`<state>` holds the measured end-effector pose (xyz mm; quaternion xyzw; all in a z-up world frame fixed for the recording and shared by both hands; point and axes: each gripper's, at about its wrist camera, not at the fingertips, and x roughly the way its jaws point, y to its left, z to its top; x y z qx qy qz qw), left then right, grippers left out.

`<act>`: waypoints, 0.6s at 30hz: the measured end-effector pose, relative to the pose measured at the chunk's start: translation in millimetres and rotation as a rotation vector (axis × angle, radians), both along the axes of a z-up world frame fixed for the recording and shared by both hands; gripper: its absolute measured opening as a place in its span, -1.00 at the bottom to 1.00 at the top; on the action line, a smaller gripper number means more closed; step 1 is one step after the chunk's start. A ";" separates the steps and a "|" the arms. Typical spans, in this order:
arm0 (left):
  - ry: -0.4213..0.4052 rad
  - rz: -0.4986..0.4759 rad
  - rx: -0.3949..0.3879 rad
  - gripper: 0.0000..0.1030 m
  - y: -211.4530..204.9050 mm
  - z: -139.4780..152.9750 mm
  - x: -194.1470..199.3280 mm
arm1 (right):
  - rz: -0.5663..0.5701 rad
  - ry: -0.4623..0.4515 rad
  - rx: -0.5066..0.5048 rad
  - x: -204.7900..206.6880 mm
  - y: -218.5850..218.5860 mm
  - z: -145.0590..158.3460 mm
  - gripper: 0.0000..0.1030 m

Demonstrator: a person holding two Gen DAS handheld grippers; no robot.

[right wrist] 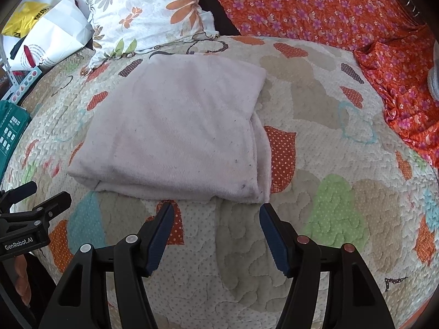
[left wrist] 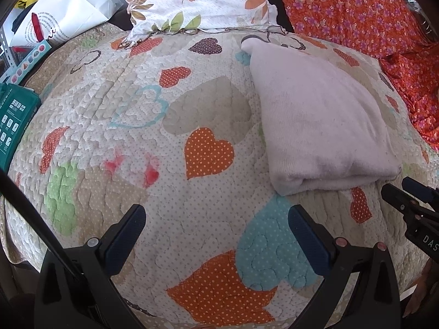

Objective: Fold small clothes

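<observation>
The cloth (right wrist: pixel 175 134) lies folded on the quilt (right wrist: pixel 315 164), just past the right gripper (right wrist: pixel 216 211) at its 12 o'clock and at the left gripper's (left wrist: pixel 216 213) 1 o'clock. Both grippers gape, holding nothing. The fold seems finished, though its far layers are hidden; another halving would need its near edge pinched.

Left gripper (left wrist: pixel 216 235): jaws spread wide, nothing between the blue pads (left wrist: pixel 129 233); held low, pointing forward.
Right gripper (right wrist: pixel 216 233): jaws spread wide, nothing between the pads (right wrist: pixel 162 235); held low, pointing forward.
Relative position: grippers side by side and apart; each shows at the edge of the other's view, left gripper (right wrist: pixel 35 216), right gripper (left wrist: pixel 411 205).
Hands: skin visible at the frame edges only; grip not discernible.
</observation>
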<state>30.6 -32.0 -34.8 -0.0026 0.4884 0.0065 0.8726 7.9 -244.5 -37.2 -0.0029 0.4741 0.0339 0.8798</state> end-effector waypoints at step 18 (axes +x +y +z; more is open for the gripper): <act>0.018 0.001 -0.021 1.00 1.1 -1.8 0.3 | -0.001 0.009 -0.018 -1.0 0.7 -2.2 0.38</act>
